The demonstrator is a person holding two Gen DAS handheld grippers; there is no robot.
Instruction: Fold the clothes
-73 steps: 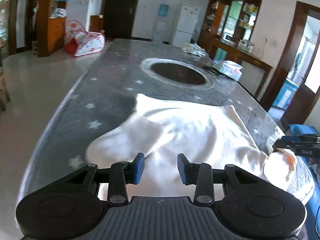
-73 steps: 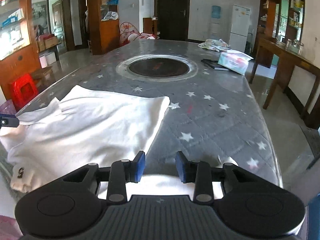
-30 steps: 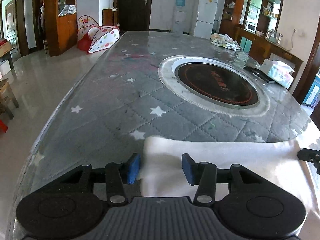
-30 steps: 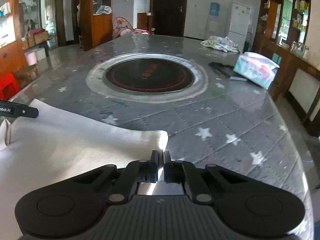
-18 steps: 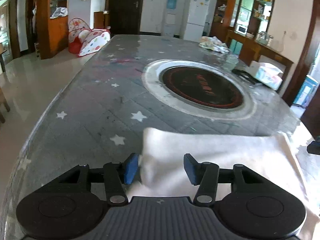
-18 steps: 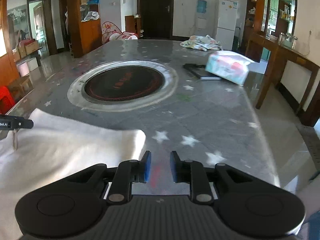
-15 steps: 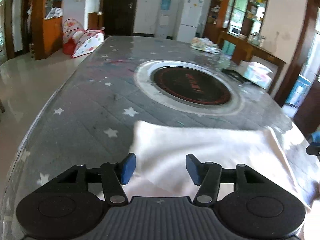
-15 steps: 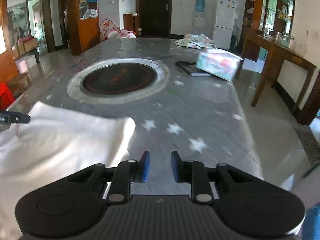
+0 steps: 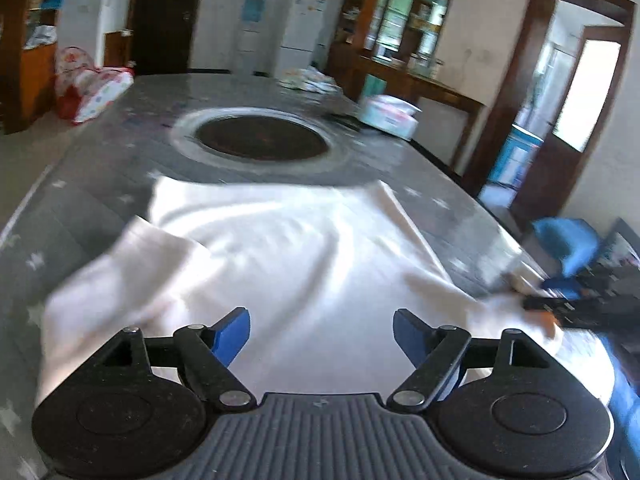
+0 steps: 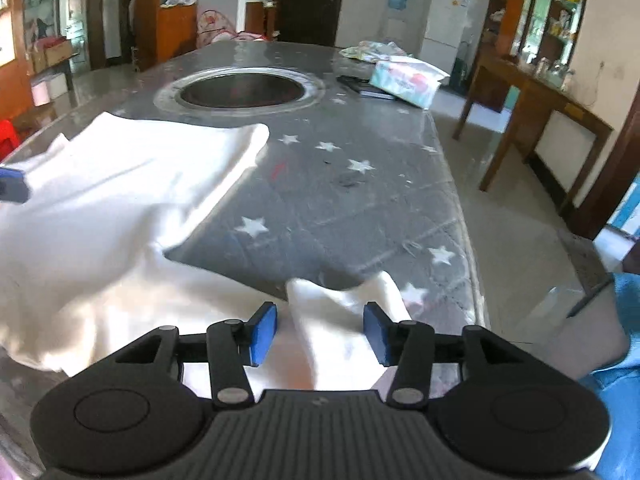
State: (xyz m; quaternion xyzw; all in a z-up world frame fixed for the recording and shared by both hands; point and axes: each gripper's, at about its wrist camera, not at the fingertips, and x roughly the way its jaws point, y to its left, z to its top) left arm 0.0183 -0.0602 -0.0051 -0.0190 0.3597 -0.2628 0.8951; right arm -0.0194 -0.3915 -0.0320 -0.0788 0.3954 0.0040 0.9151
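Observation:
A white garment (image 9: 288, 248) lies spread on the grey star-patterned table (image 9: 100, 152), its far edge near the round inset. In the left wrist view my left gripper (image 9: 322, 334) is open wide above the garment's near part, with a sleeve (image 9: 132, 264) at its left. In the right wrist view the garment (image 10: 120, 184) fills the left side, and its right sleeve (image 10: 340, 312) lies between the blue pads of my open right gripper (image 10: 320, 334). The right gripper also shows at the far right of the left view, by the sleeve end (image 9: 548, 312).
A round dark inset (image 10: 242, 90) sits in the table's middle. Beyond it lie a tissue pack (image 10: 404, 80), a dark flat item (image 10: 360, 84) and crumpled cloth (image 10: 368, 50). A wooden side table (image 10: 532, 96) stands right. A blue sleeve (image 10: 624, 360) is at the right edge.
Both grippers have pulled back from the garment's far edge to its near side and opened wider. The garment's folded-over part now lies spread out toward the round inset.

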